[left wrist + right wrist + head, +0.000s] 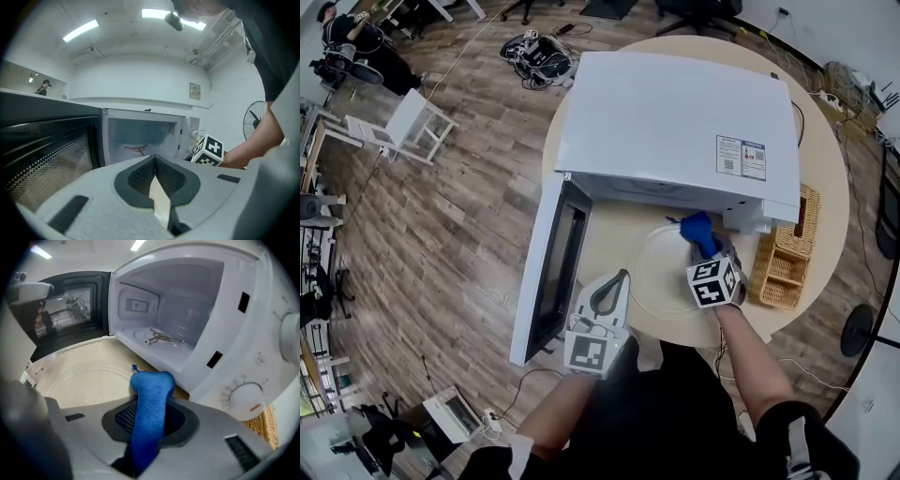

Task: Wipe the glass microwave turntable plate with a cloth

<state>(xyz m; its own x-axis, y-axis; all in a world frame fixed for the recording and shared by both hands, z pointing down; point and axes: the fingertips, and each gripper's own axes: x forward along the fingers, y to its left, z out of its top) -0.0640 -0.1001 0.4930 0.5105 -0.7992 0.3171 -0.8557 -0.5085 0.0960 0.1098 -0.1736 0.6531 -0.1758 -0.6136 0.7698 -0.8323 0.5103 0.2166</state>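
Plate: the glass plate (664, 277) lies flat on the desk (607, 232), out of the microwave (675, 122) and just in front of its open cavity; the door (548, 272) is swung out at 9 o'clock.
Right tool: the right tool (705, 246) has its jaws clamped on a blue cloth (697, 228), and a rolled wad of the cloth sticks out past the tips.
Left tool: the left tool (615, 285) has its jaws pressed together on a thin pale edge, by my reading the plate's rim at its 9 o'clock side.
Key relation: in the head view the cloth sits at the plate's 1 o'clock rim, and the unwiped glass spreads away toward 8 o'clock. In the right gripper view the plate (84, 378) lies at 10 o'clock of the cloth (150, 394).
Axis: the plate is round, so no long axis guides the stroke.
Nearer arm: the right one carries the cloth, while the left seems placed to steady the plate.
Nearby: a wicker basket (787, 258) stands at 3 o'clock, apart from the plate.
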